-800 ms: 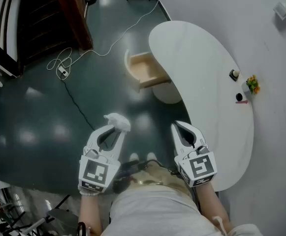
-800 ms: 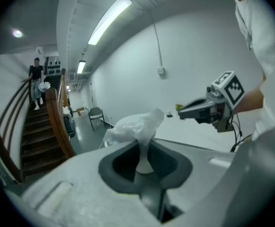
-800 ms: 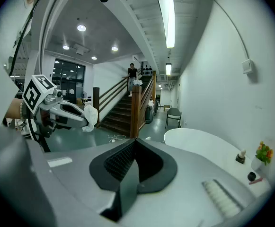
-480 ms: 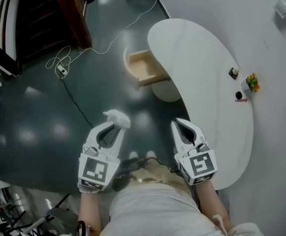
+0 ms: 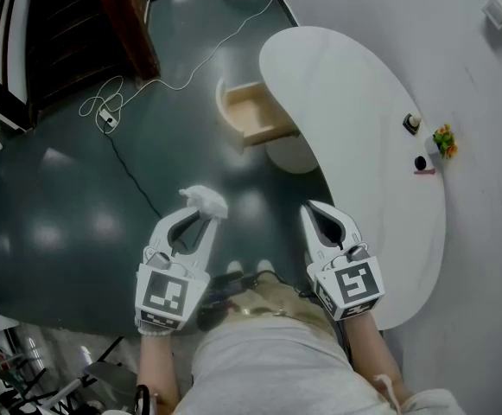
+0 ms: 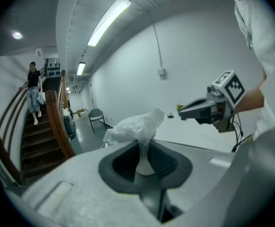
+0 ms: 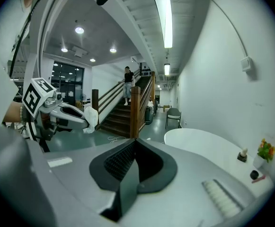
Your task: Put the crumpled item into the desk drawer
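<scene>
In the head view, the left claw (image 5: 200, 216) holds the crumpled item (image 5: 204, 200) at its tip. The item is white and looks like thin plastic. It hangs over the dark floor (image 5: 78, 206), not over the worktop (image 5: 363, 119). The drawer (image 5: 257, 121) is pulled open. It sticks out to the left from the far left edge of the white worktop, and its open top faces up. From the left claw, the drawer lies farther away and a little to the right. The two are well apart. The right claw (image 5: 313, 208) is near the worktop's near edge and holds nothing. It is about as close to the drawer as the left claw is, but the left claw has the item, so I think the left claw must go forward and a bit right until it is over the open box.

In the left gripper view, the claw is pinching the crumpled item (image 6: 136, 126). A thin bit sits between the jaws, and the puffy part pokes out past the tips. The right claw (image 6: 201, 109) shows off to the right. Stairs (image 6: 38, 141) with a person (image 6: 33, 91) on them are far off on the left. The drawer does not show here.

In the right gripper view, the claw is pressed together with nothing in it. The left claw (image 7: 78, 113) shows at the left with the white item (image 7: 91, 118) at its tip. The worktop (image 7: 203, 143) curves away on the right, with a small flower pot (image 7: 265, 152) at its right side.
</scene>
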Action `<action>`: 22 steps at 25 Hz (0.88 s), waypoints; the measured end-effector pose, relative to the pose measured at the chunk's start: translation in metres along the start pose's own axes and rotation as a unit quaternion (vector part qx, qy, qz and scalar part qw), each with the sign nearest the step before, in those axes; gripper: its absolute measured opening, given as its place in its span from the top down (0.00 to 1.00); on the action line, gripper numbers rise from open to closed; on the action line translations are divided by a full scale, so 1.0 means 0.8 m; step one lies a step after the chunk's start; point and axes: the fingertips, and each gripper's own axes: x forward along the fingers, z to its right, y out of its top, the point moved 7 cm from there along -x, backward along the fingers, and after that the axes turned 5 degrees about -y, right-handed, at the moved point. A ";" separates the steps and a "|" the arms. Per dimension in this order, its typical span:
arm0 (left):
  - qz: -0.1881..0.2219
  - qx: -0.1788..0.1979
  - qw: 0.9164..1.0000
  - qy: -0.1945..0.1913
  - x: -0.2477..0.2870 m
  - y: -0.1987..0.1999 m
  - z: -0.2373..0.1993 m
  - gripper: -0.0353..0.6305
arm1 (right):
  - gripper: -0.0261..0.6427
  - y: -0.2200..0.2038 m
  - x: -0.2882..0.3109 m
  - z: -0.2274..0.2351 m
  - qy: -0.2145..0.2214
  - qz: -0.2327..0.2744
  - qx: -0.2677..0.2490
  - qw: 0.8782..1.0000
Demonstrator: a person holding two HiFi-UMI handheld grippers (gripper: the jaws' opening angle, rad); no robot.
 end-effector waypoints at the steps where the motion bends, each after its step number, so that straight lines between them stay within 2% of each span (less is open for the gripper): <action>1: 0.000 0.000 1.000 0.000 0.000 0.000 -0.001 0.88 | 0.95 0.000 0.000 0.001 -0.001 0.001 0.002 1.000; 12: 0.006 0.000 1.000 -0.004 0.001 -0.001 -0.010 0.88 | 0.95 0.002 0.008 -0.003 -0.008 -0.001 0.006 1.000; 22: 0.017 0.009 1.000 -0.012 -0.018 -0.006 -0.032 0.88 | 0.95 0.009 0.014 -0.030 -0.024 0.002 0.004 1.000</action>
